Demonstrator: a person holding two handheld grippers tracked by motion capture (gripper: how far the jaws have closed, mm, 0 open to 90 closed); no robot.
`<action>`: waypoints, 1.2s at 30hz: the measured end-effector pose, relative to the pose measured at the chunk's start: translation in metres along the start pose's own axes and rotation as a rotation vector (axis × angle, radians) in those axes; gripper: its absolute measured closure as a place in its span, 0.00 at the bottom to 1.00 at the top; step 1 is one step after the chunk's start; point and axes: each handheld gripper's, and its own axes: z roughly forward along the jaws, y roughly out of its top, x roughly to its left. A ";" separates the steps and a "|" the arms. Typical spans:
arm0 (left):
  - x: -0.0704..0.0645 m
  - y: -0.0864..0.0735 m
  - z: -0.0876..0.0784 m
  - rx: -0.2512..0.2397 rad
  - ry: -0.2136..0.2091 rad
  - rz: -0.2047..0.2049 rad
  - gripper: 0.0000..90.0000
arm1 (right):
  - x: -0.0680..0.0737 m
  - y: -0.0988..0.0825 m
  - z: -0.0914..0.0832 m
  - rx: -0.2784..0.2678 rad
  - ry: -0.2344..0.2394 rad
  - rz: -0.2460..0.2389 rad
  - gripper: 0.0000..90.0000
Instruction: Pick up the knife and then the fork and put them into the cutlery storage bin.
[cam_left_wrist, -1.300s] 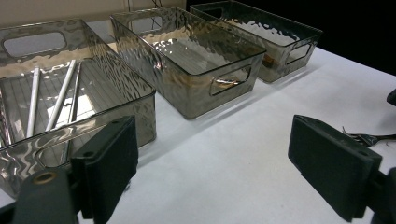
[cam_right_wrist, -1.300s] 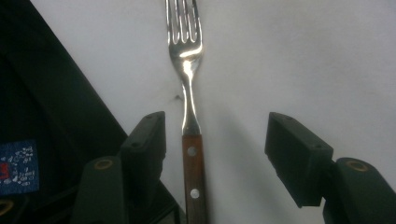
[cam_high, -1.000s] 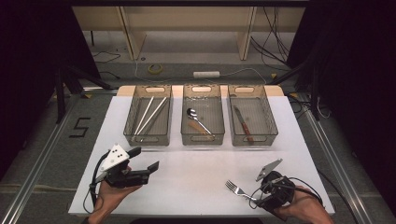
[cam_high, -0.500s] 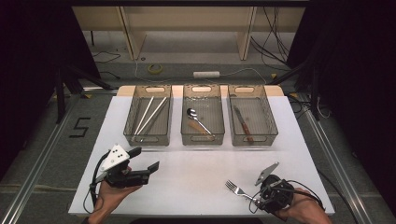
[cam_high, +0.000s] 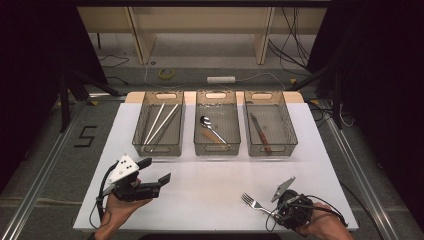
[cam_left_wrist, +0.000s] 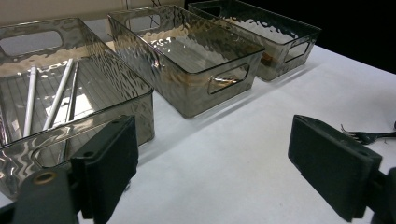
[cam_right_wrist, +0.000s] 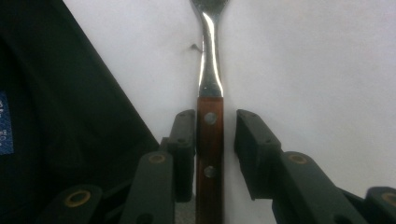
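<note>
A fork (cam_high: 252, 202) with a brown wooden handle lies on the white table near the front right, tines pointing to the far left. My right gripper (cam_high: 276, 212) straddles that handle. In the right gripper view the fork (cam_right_wrist: 209, 135) runs up between the jaws of the right gripper (cam_right_wrist: 216, 121), which have just been closing. One pad lies against the wood and a narrow gap remains at the other. My left gripper (cam_high: 156, 171) hovers open at the front left with nothing between its fingers (cam_left_wrist: 109, 163). The fork (cam_left_wrist: 362, 136) appears far off at the edge of the left gripper view.
Three clear bins stand in a row across the table's far half. The left bin (cam_high: 159, 150) holds white sticks (cam_high: 161, 122), the middle bin (cam_high: 216, 148) a spoon (cam_high: 212, 129), and the right bin (cam_high: 272, 149) a knife (cam_high: 260, 132). Bare white table (cam_high: 210, 175) lies between the bins and the grippers.
The right hand and its gripper have shifted slightly toward the front edge at the fork's handle. The left gripper and the fork have stayed in place.
</note>
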 end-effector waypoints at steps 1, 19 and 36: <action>0.000 0.000 0.000 0.000 0.000 0.000 0.17 | 0.000 0.000 0.000 0.001 0.001 0.001 0.78; 0.000 0.000 0.000 0.003 0.001 0.005 0.17 | 0.002 0.003 0.001 0.027 -0.024 -0.021 0.82; 0.000 0.000 0.000 0.003 0.001 0.005 0.17 | 0.004 0.005 0.000 0.032 -0.035 -0.038 0.86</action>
